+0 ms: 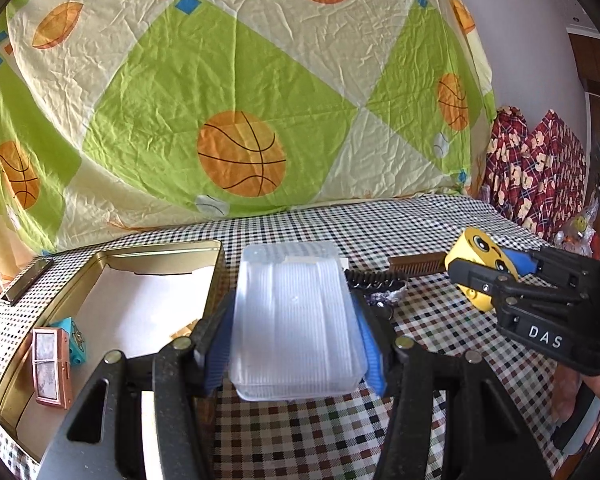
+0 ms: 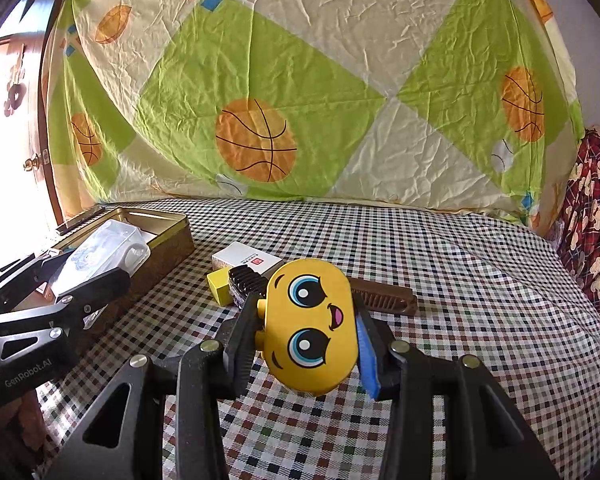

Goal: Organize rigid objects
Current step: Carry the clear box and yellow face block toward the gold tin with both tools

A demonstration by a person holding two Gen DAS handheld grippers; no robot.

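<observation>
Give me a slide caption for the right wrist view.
Right gripper clamps a yellow cartoon-face toy above the checked tablecloth.

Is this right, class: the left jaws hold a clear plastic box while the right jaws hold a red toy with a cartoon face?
Not quite. The toy in the right gripper is yellow, not red, as the right wrist view shows. The rest stands: the left gripper does hold the clear plastic box.
</observation>
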